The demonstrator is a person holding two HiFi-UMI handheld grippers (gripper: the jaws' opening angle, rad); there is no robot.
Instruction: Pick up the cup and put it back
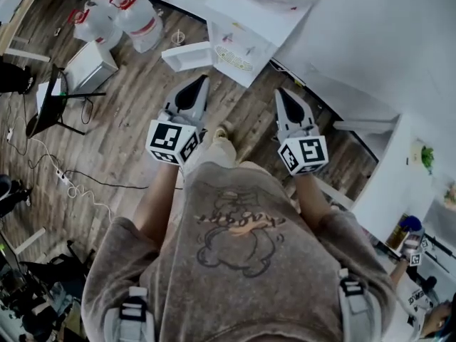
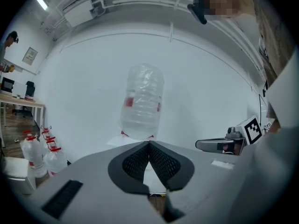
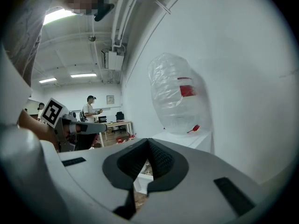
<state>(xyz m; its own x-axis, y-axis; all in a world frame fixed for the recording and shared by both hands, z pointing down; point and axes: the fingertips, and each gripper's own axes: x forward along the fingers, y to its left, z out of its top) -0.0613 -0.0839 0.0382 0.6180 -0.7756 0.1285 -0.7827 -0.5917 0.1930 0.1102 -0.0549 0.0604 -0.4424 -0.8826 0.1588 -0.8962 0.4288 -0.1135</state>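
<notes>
No cup shows in any view. In the head view both grippers are held side by side at chest height over a wooden floor, pointing forward. My left gripper has its jaws meeting at the tips with nothing between them. My right gripper is likewise shut and empty. Both point toward a large clear water bottle that stands upside down on a white dispenser.
Several water jugs stand on the floor at the left by the white wall. A black stand and cables lie at the left. White furniture is at the right. A person stands by a desk far off.
</notes>
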